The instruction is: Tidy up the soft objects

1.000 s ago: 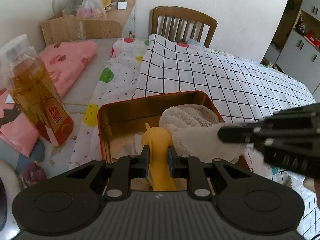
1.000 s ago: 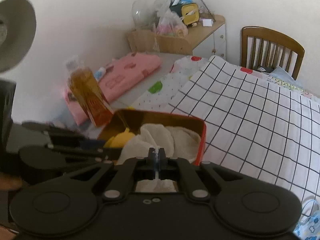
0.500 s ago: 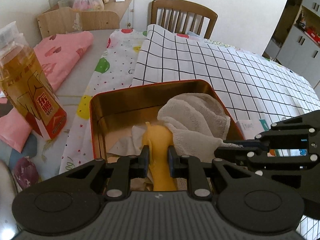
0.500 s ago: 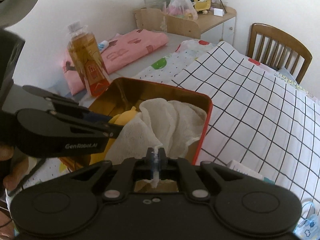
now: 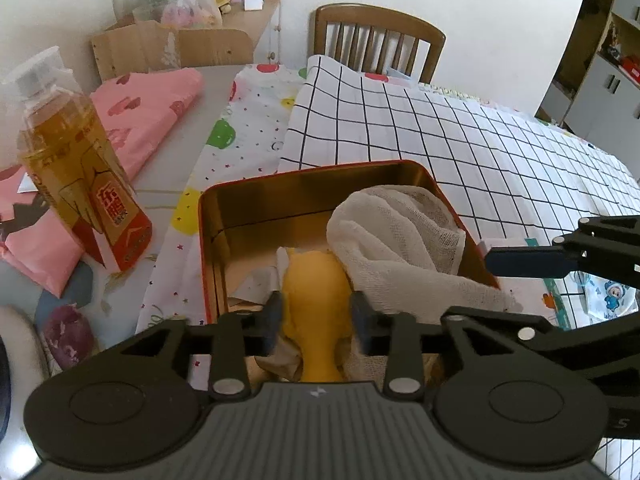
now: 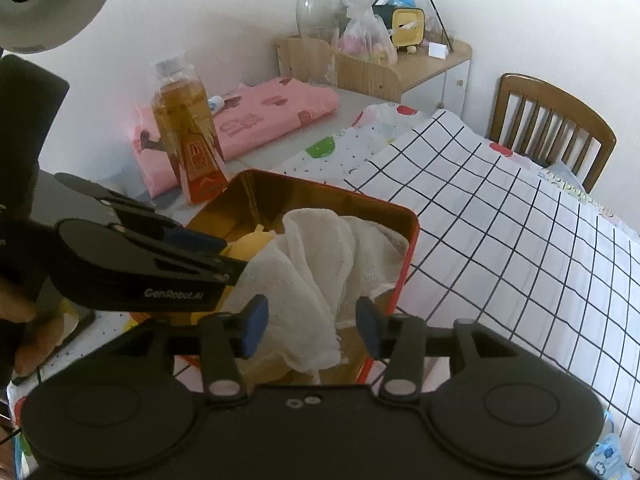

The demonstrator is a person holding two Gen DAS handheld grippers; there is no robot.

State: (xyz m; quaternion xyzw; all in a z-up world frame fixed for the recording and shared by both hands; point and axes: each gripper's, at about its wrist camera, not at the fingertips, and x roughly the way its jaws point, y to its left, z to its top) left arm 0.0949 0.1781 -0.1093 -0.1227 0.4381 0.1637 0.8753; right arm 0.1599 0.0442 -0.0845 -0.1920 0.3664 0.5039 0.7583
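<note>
Now releasing: my left gripper [image 5: 316, 312] jaws are opening, yellow soft toy [image 5: 314, 292] lying between them inside the red tin [image 5: 208, 248]. My right gripper [image 6: 312, 326] jaws are opening too, white gauze cloth [image 6: 320, 264] draped between. Next, I judge, both back out clear.

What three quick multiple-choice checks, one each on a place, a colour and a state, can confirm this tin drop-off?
1. Where does the yellow soft toy lie?
A. inside the red tin
B. on the checked cloth
C. on the chair

2. What colour is the folded cloth behind the tea bottle?
A. green
B. pink
C. blue

3. How does the gauze cloth lie?
A. folded flat
B. rolled tight
C. bunched, spilling over the tin's near rim

Answers: 1 A, it sits between the gold inner walls. 2 B, the pink folded cloth shows there. 3 C, one end hangs past the rim.
</note>
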